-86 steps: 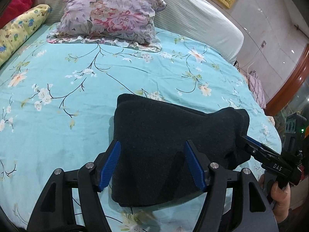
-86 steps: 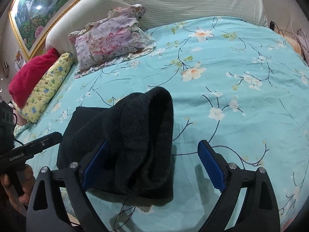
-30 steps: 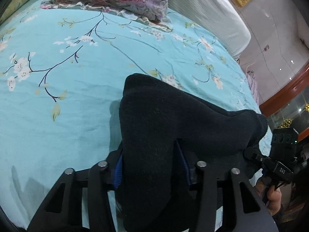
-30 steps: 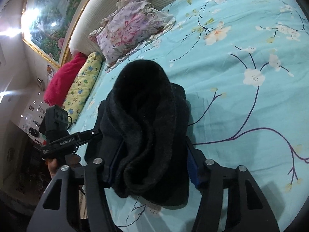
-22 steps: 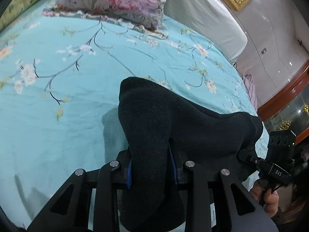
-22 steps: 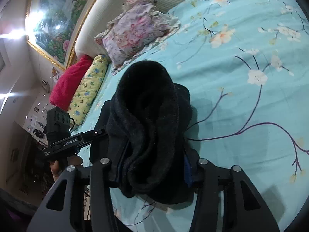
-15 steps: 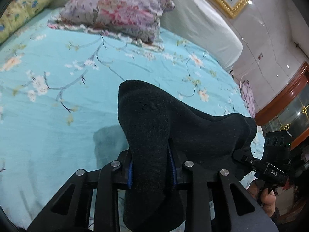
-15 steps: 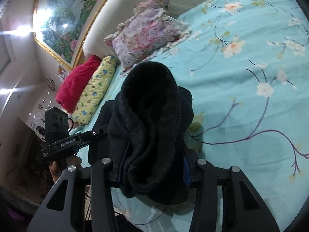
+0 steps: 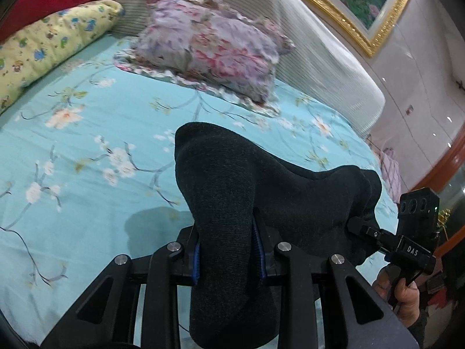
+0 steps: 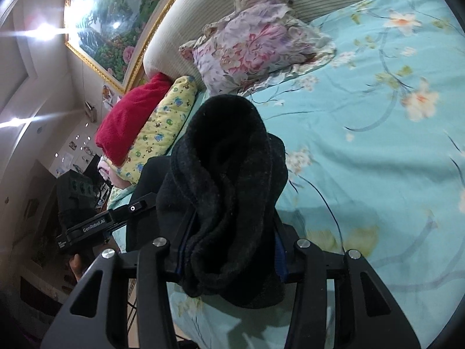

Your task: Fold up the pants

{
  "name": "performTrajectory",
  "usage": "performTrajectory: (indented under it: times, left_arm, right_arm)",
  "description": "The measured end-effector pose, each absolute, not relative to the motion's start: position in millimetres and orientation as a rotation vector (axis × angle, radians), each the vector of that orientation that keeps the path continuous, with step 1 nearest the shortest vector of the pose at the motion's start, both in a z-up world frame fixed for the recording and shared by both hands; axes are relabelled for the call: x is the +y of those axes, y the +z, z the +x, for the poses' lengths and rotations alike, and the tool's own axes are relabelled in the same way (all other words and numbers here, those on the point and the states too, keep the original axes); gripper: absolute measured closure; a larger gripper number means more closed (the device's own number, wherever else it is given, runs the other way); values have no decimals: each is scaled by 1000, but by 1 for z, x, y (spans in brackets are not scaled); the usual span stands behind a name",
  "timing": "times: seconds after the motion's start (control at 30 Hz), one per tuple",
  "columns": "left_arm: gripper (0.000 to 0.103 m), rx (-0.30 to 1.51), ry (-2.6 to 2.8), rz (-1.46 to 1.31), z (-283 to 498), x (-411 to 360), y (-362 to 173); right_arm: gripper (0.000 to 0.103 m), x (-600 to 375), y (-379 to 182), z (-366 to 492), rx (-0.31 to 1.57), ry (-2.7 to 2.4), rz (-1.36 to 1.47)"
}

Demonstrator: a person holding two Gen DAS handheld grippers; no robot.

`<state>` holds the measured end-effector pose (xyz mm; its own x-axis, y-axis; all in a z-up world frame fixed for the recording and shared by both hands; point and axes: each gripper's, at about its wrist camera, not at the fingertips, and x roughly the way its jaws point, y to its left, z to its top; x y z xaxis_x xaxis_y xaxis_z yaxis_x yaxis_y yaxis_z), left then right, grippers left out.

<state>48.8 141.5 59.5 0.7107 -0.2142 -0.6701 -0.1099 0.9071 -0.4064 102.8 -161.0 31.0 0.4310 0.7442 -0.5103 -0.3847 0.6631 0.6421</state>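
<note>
Both ends of the black pants [image 9: 232, 192] are now pinched and raised off the bed [image 9: 87, 133], where seconds ago the jaws stood wide around cloth lying flat on the sheet. The left gripper [image 9: 228, 250] is clamped on a thick bunch at the left end, its blue pads pressed hard into the fabric; the right gripper [image 10: 229, 247] is clamped the same way on the right end, where several layers roll up and over its fingers. Between the two the pants sag in a dark span, with a shadow on the turquoise sheet beneath — so the garment seems clear of the bed, or nearly so. That suggests the near edge is being carried toward the far side to make the next fold, or the bundle is being moved; which one I cannot tell. The floral pillow [image 9: 212, 49] lies well beyond, at the headboard, with the yellow pillow [image 9: 49, 43] to the far left — neither in the way.
</note>
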Motion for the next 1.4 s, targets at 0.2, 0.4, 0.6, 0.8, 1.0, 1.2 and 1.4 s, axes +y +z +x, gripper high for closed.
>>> performTrajectory:
  times: [0.2,0.4,0.6,0.8,1.0,1.2,1.4]
  left_arm:
    - [75,796,9,-468,64,171,49]
    - [75,799,60,-491,76,191,44]
    - [75,810,81,-509,87,203,39]
    - [75,816,87,-508,90,203,36]
    - [73,840,100,-495,96,203,27]
    - [54,858,129,-463,92,202,18]
    - [36,859,161,-432,89,203,11]
  right_arm:
    - [56,-128,26,141,913,763,406]
    - [56,-106,21,167,947,784,378]
    - [56,-92,21,185,964,794,353]
    - [56,-90,20,190,979,794,342]
    - [54,-90,11,194,1014,783,342]
    - [43,-99,-1,197,1052,717,329]
    - [31,-116,-5,197,1023,672,335]
